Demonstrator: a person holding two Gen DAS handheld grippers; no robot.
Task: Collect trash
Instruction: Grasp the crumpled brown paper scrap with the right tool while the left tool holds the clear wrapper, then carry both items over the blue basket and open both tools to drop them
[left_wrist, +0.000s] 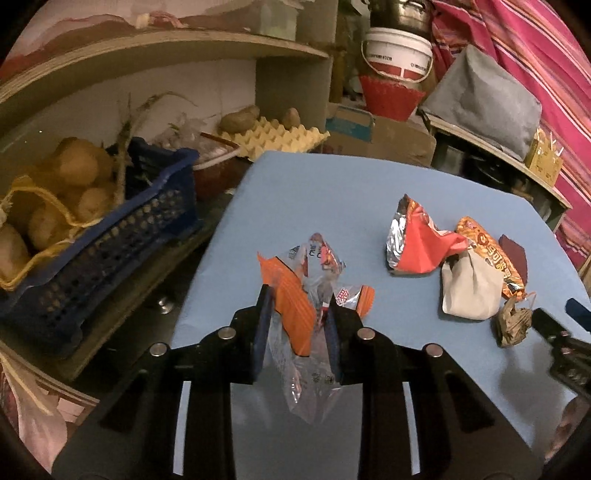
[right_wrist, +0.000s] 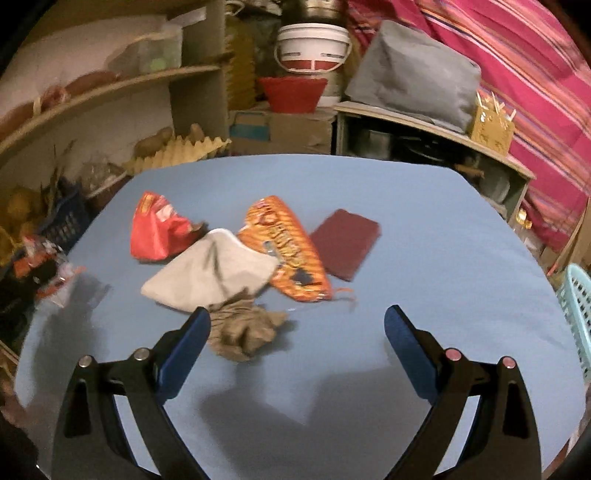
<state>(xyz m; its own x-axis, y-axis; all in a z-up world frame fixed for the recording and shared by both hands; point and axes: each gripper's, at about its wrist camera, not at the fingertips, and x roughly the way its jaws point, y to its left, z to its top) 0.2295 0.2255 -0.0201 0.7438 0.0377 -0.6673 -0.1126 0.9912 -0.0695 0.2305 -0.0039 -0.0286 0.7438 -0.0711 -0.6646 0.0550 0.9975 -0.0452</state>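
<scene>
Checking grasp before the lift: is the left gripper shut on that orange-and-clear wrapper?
Shut on it. The left gripper has both pads pressed against the orange-and-clear wrapper, crumpled between them above the blue table.

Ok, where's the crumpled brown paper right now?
In the right wrist view, the crumpled brown paper lies on the blue table just beside the right gripper's left fingertip, in front of the grey pouch.

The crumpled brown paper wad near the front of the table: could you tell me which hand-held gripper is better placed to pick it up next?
Right. The right hand-held gripper is open with the brown paper wad just inside its left finger, while the left hand-held gripper is shut on an orange-and-clear wrapper.
</scene>
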